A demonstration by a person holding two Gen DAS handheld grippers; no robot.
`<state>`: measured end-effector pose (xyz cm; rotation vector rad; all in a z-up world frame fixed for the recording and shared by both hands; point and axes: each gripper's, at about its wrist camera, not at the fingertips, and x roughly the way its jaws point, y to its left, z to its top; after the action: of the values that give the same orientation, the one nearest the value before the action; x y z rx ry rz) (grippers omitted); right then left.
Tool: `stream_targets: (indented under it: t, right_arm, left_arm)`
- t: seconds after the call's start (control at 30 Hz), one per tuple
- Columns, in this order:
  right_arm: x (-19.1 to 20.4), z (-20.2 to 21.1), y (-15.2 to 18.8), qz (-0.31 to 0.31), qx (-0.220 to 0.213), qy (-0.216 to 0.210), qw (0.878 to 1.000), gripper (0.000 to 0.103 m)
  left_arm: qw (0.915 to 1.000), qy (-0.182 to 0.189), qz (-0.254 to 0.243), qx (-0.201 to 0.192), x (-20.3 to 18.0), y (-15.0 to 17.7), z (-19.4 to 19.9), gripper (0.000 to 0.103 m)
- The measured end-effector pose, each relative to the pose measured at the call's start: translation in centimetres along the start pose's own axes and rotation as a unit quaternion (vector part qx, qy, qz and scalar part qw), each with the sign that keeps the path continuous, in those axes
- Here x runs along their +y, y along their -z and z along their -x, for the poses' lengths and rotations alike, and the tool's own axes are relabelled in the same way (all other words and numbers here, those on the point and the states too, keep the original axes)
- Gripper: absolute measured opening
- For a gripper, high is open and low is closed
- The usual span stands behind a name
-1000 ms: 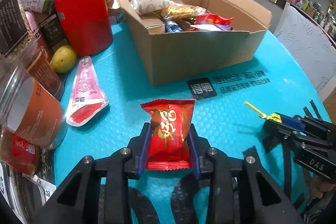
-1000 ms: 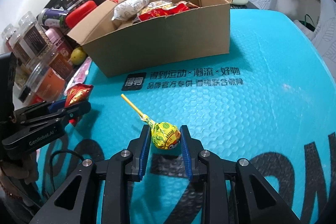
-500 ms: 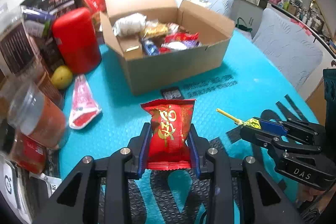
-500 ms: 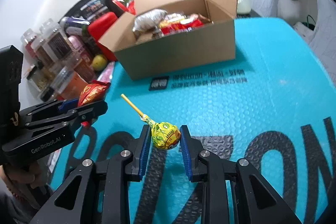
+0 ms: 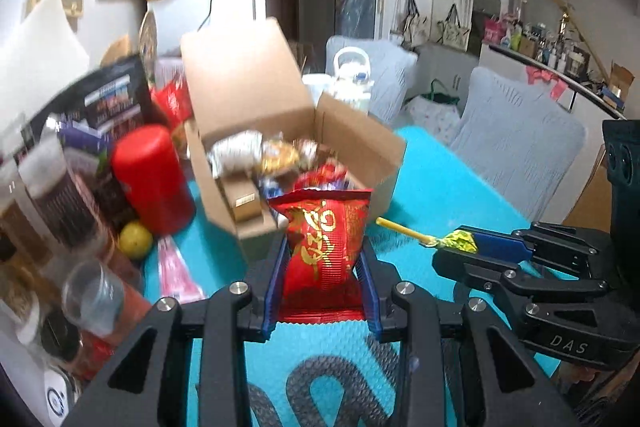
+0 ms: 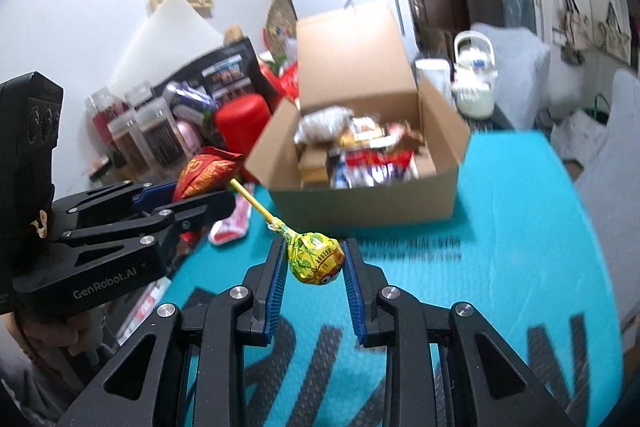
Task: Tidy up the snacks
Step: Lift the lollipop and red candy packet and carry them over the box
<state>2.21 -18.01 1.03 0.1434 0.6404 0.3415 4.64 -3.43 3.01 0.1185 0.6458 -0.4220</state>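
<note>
My left gripper [image 5: 322, 263] is shut on a red snack packet [image 5: 322, 243] with gold print, held in the air short of the open cardboard box [image 5: 360, 151]. The box holds several wrapped snacks. My right gripper [image 6: 314, 263] is shut on a yellow-green lollipop [image 6: 316, 257], its yellow stick pointing up and left, also held above the table. In the right wrist view the box [image 6: 372, 203] stands ahead, and the left gripper [image 6: 200, 201] with the red packet [image 6: 206, 173] is at left. In the left wrist view the right gripper [image 5: 472, 247] is at right.
A teal bubble-wrap mat [image 6: 520, 259] covers the table. Left of the box stand a red canister [image 5: 152, 179], a yellow lemon [image 5: 134, 239], jars [image 5: 100, 291] and dark packets [image 5: 108, 103]. A red-and-white sachet [image 5: 176, 275] lies flat on the mat. Grey chairs [image 5: 516, 147] are at the right.
Both grippers have risen from the mat and tilted up with their snacks held. The box now appears lower and nearer in both views.
</note>
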Motion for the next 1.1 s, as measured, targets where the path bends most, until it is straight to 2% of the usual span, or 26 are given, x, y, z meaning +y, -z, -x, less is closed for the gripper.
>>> stream_targets:
  t: [0.27, 0.53, 0.67, 0.83, 1.1]
  right_arm:
    - [-0.2, 0.5, -4.3, 0.018, -0.038, -0.001, 0.999, 0.028]
    - [-1.8, -1.2, -8.4, 0.028, -0.055, 0.004, 0.998, 0.028]
    - [-2.8, -2.7, -10.6, 0.036, -0.062, 0.006, 0.997, 0.028]
    - [-3.9, -5.6, -12.8, 0.048, -0.062, 0.013, 0.997, 0.028]
    - [-6.1, -11.2, -14.9, 0.043, -0.04, -0.004, 0.998, 0.028]
  left_arm:
    - [0.9988, 0.009, -0.008, -0.048, -0.2, -4.2, 0.4, 0.033]
    - [0.9982, 0.012, 0.001, -0.058, 0.8, -7.8, -2.7, 0.033]
    - [0.9982, 0.012, 0.01, -0.058, 1.7, -9.4, -4.9, 0.033]
    - [0.998, -0.007, 0.017, -0.061, 3.1, -11.3, -8.1, 0.033]
    - [0.997, -0.037, 0.04, -0.055, 5.5, -13.3, -13.1, 0.033]
